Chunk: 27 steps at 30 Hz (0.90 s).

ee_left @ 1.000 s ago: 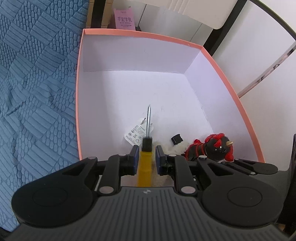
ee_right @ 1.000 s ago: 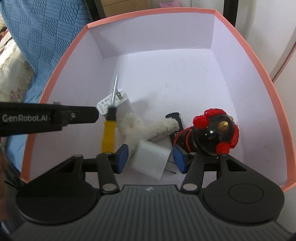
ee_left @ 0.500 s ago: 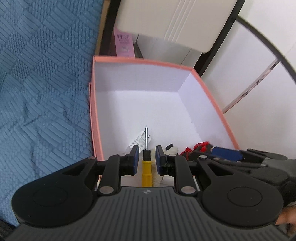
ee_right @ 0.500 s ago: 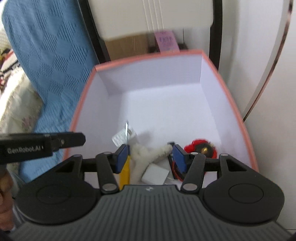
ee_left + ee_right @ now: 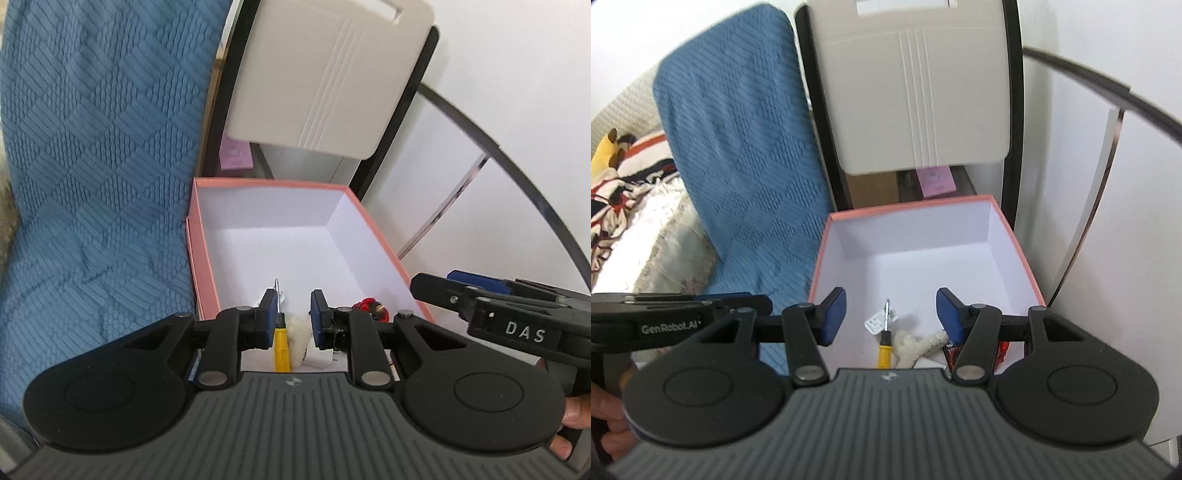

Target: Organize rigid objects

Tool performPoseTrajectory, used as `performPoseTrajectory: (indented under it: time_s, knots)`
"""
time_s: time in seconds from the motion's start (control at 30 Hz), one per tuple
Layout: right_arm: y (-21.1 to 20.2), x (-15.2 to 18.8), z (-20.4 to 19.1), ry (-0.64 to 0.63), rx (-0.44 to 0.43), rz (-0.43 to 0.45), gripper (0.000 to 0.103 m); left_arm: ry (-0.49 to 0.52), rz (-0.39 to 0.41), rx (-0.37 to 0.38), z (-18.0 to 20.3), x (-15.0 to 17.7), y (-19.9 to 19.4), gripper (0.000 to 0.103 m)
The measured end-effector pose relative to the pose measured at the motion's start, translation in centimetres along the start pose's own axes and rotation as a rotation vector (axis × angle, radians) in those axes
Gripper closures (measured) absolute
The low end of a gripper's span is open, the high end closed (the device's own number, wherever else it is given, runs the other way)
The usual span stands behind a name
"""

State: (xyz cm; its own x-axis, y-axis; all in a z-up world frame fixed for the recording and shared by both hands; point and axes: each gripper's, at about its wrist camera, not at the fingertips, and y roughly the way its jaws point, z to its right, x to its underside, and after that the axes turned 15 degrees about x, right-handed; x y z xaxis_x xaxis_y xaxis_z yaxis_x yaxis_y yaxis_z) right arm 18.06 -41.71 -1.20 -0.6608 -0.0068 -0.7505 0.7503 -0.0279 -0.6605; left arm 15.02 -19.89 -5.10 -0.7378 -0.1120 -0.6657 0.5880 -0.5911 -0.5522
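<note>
A pink-rimmed white box (image 5: 199, 236) (image 5: 1015, 236) holds a yellow-handled screwdriver (image 5: 281, 349) (image 5: 884, 350), a white fluffy toy (image 5: 912, 343), a white charger block (image 5: 319, 358) and a red and black figurine (image 5: 371, 308). My left gripper (image 5: 293, 314) is open and empty above the box's near end; the screwdriver lies below it in the box. My right gripper (image 5: 890, 314) is open and empty, raised above the box. The right gripper also shows in the left wrist view (image 5: 480, 295).
A blue textured blanket (image 5: 92, 184) (image 5: 746, 166) lies left of the box. A beige cabinet panel (image 5: 325, 74) and a pink card (image 5: 936, 181) stand behind it. A white wall (image 5: 498, 203) is to the right. Patterned bedding (image 5: 635, 206) lies far left.
My left gripper opened and let the screwdriver go into the box. Both grippers pulled up and back from the box, so it looks smaller.
</note>
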Motion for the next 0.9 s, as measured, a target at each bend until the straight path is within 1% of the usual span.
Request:
performPoseTrajectory:
  time_s: [0.13,0.23,0.4,0.47,0.53,0.6,0.63,0.7,0.73,0.77,0.8,0.83,0.9]
  knots:
    - [-2.2,0.5,-0.3,0.002,0.007,0.036,0.046,0.019,0.018,0.011,0.9,0.6,-2.1,0.080]
    - [-3.7,1.3,-0.5,0.011,0.014,0.053,0.046,0.036,0.023,0.016,1.6,1.2,-3.3,0.072]
    - [-5.8,2.8,-0.7,0.022,0.029,0.068,0.046,0.058,0.034,0.025,2.4,2.8,-5.0,0.066]
    - [-6.5,3.3,-0.8,0.023,0.036,0.073,0.046,0.063,0.044,0.026,2.5,3.2,-5.8,0.060]
    - [-7.2,3.9,-0.9,0.027,0.045,0.079,0.046,0.067,0.052,0.026,2.6,3.7,-6.5,0.056]
    - [-7.9,4.4,-1.0,0.031,0.056,0.083,0.046,0.070,0.062,0.024,2.6,4.0,-7.2,0.051]
    - [-8.3,4.7,-1.0,0.035,0.063,0.084,0.046,0.072,0.066,0.023,2.6,4.3,-7.6,0.046]
    - [-8.8,5.2,-0.9,0.046,0.069,0.088,0.044,0.070,0.075,0.014,2.6,4.6,-8.2,0.033]
    - [-9.0,5.5,-0.9,0.048,0.068,0.092,0.044,0.066,0.083,0.003,2.6,4.9,-8.6,0.022]
    - [-9.2,5.7,-0.9,0.048,0.069,0.094,0.044,0.064,0.091,-0.007,2.6,5.1,-8.9,0.014]
    - [-9.4,6.0,-0.9,0.049,0.078,0.094,0.043,0.066,0.102,-0.011,2.7,5.4,-9.3,0.012]
    - [-9.5,6.2,-0.9,0.052,0.086,0.095,0.040,0.070,0.105,-0.008,2.6,5.6,-9.7,0.010]
    - [-9.8,6.7,-0.8,0.068,0.095,0.098,0.010,0.075,0.102,-0.006,2.7,6.1,-10.2,0.006]
